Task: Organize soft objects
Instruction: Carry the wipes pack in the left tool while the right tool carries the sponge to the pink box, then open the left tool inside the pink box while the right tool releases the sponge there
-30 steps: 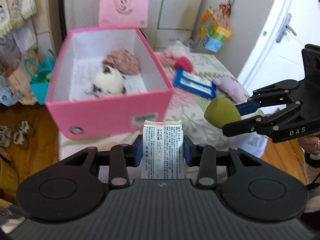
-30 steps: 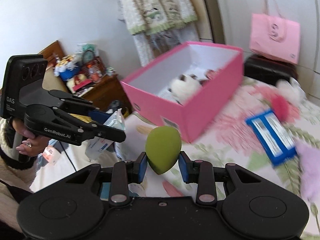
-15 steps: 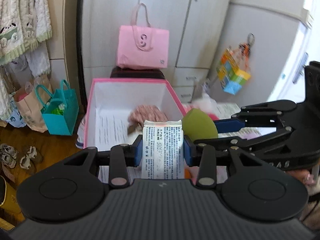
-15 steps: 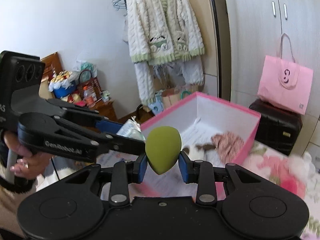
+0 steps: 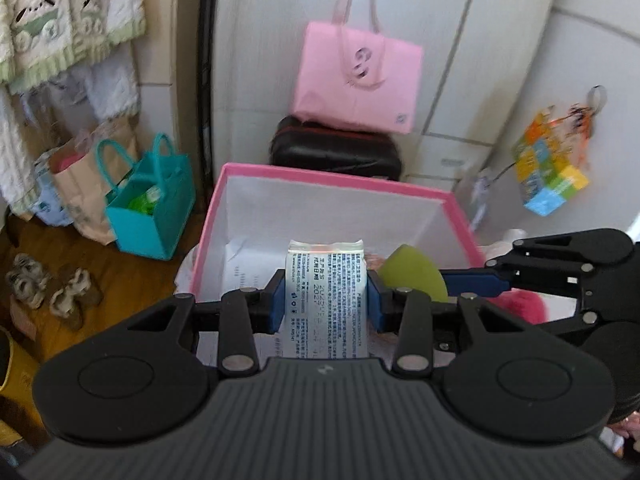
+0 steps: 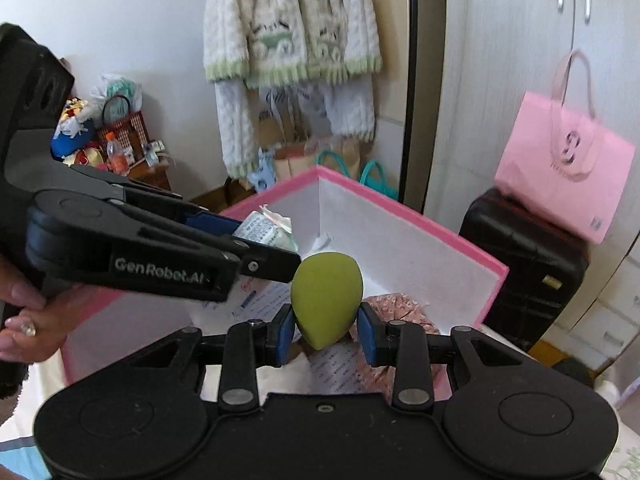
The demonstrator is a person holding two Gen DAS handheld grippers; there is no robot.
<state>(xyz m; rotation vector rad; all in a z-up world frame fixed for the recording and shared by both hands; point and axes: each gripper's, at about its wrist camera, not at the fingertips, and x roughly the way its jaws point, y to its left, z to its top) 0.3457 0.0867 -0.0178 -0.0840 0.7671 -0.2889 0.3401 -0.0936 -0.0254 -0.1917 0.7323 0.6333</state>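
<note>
L tongs (image 5: 326, 307): clamped on white tissue pack (image 5: 326, 300), pads pressing both sides; pack upright, printed face toward cam, over the near part of the pink box.
R tongs (image 6: 326, 334): gripping green egg-shaped sponge (image 6: 326, 298), pointed end down, blue pads on either side; sponge over box interior.
L vs R: side by side, very close; in R view the L tongs' black arm tip sits just beside the sponge, can't tell if touching.
Hand (image 6: 24, 320): wraps L tool's grip, at L edge of R view.
Pink box (image 5: 336, 178): open top, white inside, printed paper on floor; pink floral fabric item (image 6: 394, 312) lies inside, toward R wall.
Beyond box: black case (image 5: 336, 152) w/ pink tote bag (image 5: 356, 76) on top.
Floor, L of box: teal bag (image 5: 148, 208), brown paper bag (image 5: 76, 184), slippers (image 5: 52, 288).
Far wall: knit cardigan (image 6: 292, 28) hanging.
</note>
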